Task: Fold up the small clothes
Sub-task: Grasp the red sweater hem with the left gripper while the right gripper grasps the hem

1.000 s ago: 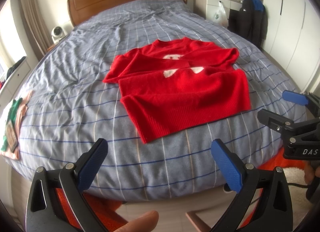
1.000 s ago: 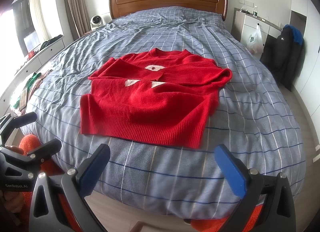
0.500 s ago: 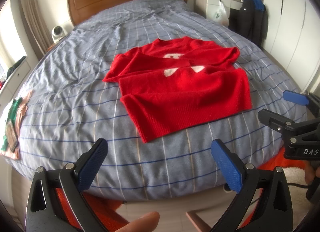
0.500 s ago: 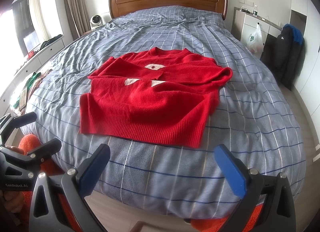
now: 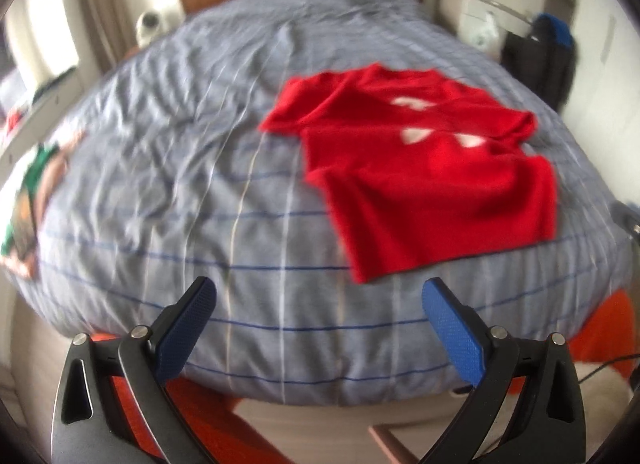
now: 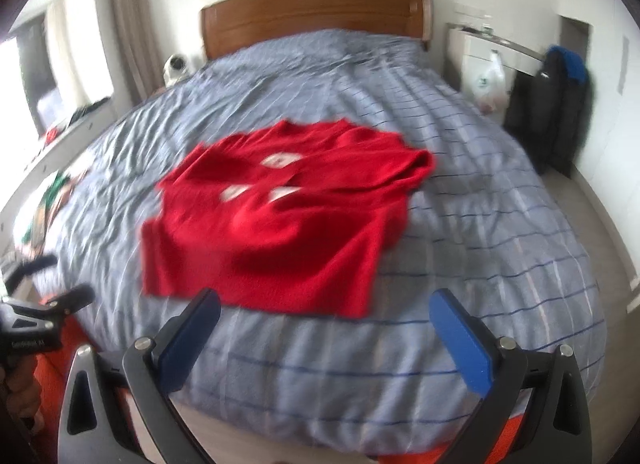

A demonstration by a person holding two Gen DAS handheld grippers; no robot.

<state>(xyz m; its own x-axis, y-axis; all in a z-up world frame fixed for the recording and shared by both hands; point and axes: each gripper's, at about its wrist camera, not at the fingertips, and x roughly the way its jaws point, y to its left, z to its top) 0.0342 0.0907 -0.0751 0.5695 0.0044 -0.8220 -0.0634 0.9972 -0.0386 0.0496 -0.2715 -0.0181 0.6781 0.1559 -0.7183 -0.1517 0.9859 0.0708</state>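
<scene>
Sleeves already lying folded across its chest, the red knitted sweater (image 6: pixel 280 219) is resting on the grey checked bed (image 6: pixel 480 264) at twelve o'clock; both hand-held grippers, left (image 5: pixel 320 328) and right (image 6: pixel 326 338), are gaping wide, empty, probably needing its near hem.

Both views are motion-blurred. White patches on the red sweater (image 5: pixel 432 167) cannot be resolved into a design. At the left frame edge, a green-and-orange garment (image 5: pixel 28 199) is cropped and indistinct. Lettering on the left gripper (image 6: pixel 36 320), lower left, is illegible.
</scene>
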